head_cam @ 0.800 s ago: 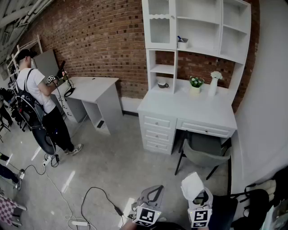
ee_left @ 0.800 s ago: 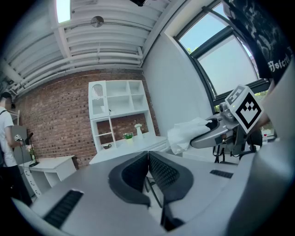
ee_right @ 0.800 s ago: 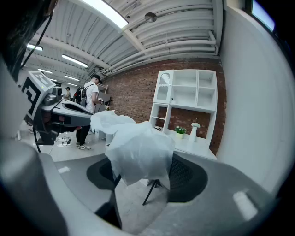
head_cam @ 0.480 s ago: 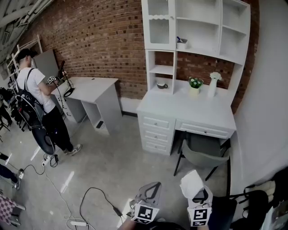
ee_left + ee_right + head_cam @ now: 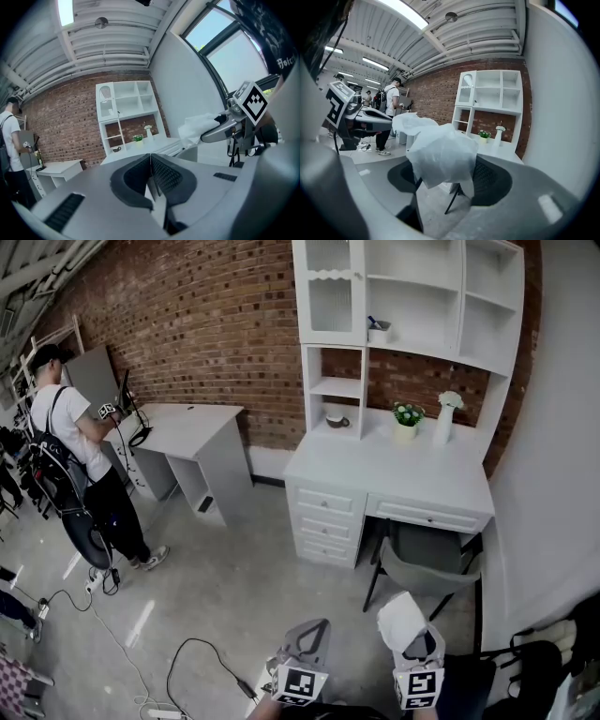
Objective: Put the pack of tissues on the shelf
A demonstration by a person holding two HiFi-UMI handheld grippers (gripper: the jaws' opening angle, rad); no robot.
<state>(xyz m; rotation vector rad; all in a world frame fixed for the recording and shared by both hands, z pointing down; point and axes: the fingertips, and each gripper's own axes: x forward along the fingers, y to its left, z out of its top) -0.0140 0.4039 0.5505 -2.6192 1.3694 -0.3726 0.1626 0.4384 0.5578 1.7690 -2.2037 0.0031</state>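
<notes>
My left tool [image 5: 151, 161] is on the left, jaws pressed together with nothing between them. It is idle.

To its right, my right tool [image 5: 447, 180] is closed partway on the pack of tissues [image 5: 438, 152]. The pads pinch the pack's lower part, and most of it stands up and forward of the jaws. The pack is therefore carried in the air, low in front of me over the floor. It is well apart from the shelf [image 5: 412, 306], which rises off the white bench [image 5: 394, 470] against the brick wall.

I judge the pack light and soft. It will give under the pads rather than resist, and the film wrapper looks slippery, so a grip on loose wrap alone could slide. I would rather hold across the body of the pack, where the tissue is thick, than by a corner of plastic. It should take a firm squeeze without harm, though it may sag or swing when tipped.

The pack is white and somewhat see-through, wrapped in crinkled film with slack folds. One loose flap sticks out to the left, and I can read no print on it.
</notes>
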